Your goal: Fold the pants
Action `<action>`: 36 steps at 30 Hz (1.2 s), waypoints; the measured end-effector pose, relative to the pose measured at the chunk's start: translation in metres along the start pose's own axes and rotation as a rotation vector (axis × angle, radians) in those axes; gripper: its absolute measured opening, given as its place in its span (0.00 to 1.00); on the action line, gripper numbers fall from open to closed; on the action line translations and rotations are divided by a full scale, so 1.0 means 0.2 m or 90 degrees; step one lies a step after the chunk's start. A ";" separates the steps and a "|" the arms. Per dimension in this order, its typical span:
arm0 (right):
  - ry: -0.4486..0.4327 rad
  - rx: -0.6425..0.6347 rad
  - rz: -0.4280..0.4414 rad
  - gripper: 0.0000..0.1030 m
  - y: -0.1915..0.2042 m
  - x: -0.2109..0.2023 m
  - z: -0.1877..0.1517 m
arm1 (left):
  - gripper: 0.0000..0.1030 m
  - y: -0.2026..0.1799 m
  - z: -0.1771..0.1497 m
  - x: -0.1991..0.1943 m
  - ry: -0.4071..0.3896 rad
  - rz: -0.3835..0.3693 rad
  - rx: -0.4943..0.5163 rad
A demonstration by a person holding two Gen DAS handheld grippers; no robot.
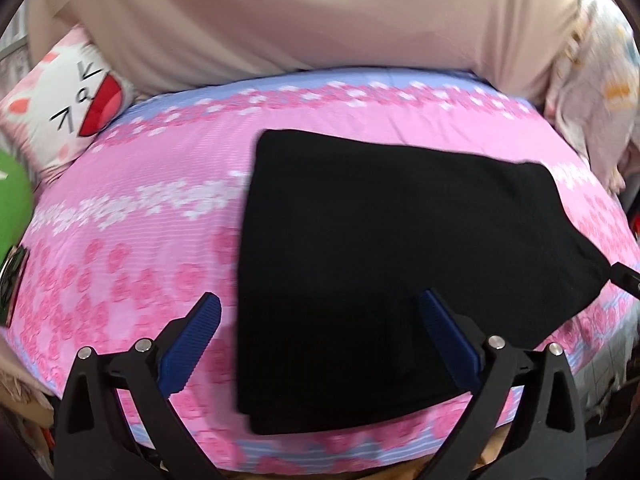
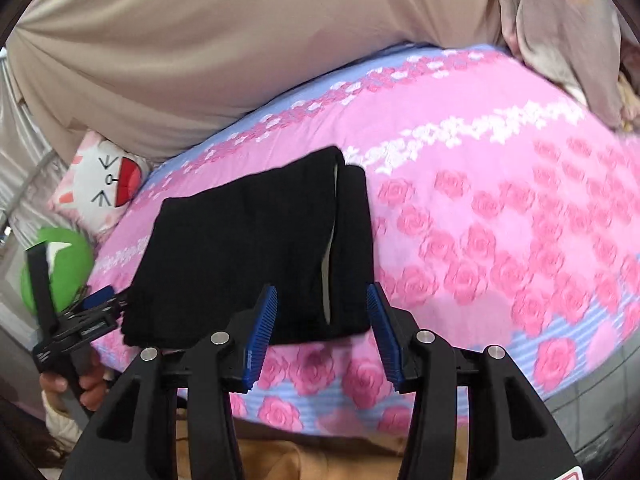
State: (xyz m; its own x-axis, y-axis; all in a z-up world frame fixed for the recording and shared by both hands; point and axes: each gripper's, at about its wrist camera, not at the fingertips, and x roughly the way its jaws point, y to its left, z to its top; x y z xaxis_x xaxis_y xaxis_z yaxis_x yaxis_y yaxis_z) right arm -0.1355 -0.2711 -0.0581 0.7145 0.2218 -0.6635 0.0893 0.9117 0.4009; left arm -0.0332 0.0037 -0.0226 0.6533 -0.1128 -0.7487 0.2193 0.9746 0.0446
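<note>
The black pants [image 1: 384, 264] lie folded into a compact rectangle on the pink rose-print bed [image 1: 132, 248]. My left gripper [image 1: 320, 308] is open, its blue pads above the near left edge of the pants, holding nothing. In the right wrist view the folded pants [image 2: 248, 256] show a white inner lining along one fold. My right gripper [image 2: 322, 300] is open and empty, just above the near right corner of the pants. The left gripper [image 2: 96, 300] also shows in the right wrist view at the pants' left edge, held by a hand.
A cat-face pillow [image 1: 68, 108] and a green cushion [image 1: 12, 204] lie at the bed's left. A beige curtain [image 1: 320, 12] hangs behind. A crumpled floral blanket [image 1: 592, 92] sits at the right. The bed's near edge [image 2: 360, 412] runs below my grippers.
</note>
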 end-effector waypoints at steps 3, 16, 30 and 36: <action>0.011 -0.009 0.018 0.45 0.00 0.02 -0.04 | 0.95 -0.06 0.00 0.03 0.006 0.014 0.011; 0.002 -0.002 0.053 0.36 0.03 0.06 -0.04 | 0.95 -0.08 0.01 0.03 0.011 0.033 0.010; 0.019 -0.025 0.059 0.23 0.02 0.11 0.02 | 0.95 -0.23 -0.02 -0.12 -0.032 -0.055 0.082; 0.010 -0.010 0.125 0.10 0.02 0.05 0.09 | 0.95 -0.43 -0.05 -0.16 -0.049 -0.131 0.161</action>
State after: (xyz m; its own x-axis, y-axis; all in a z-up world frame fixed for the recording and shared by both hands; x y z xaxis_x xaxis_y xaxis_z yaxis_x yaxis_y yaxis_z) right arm -0.1163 -0.2720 -0.0519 0.7059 0.4017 -0.5834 -0.0614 0.8552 0.5146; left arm -0.0813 -0.0748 -0.0095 0.6271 -0.3258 -0.7075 0.5190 0.8521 0.0677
